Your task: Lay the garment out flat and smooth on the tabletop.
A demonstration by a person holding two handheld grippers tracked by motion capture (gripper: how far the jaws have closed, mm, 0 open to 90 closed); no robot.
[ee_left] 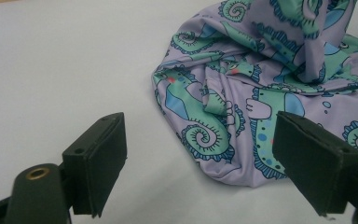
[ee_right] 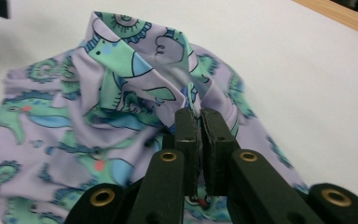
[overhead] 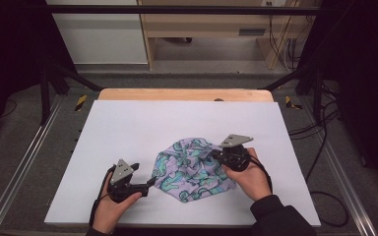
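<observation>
Loosely bunched lilac seahorse-print cloth (overhead: 193, 169)

The white table top (overhead: 128, 132) is bright and evenly lit in the high view, while the room at nine and three o'clock is very dark. That picture is small and a bit fuzzy. Shadows are soft and faint. In the right gripper view the patterned cloth (ee_right: 74, 121) looks blurry at nine o'clock. The left gripper view is sharp.

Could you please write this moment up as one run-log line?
right gripper: shut on patterned cloth, fold raised | left gripper: open, at cloth's edge | white table
</observation>
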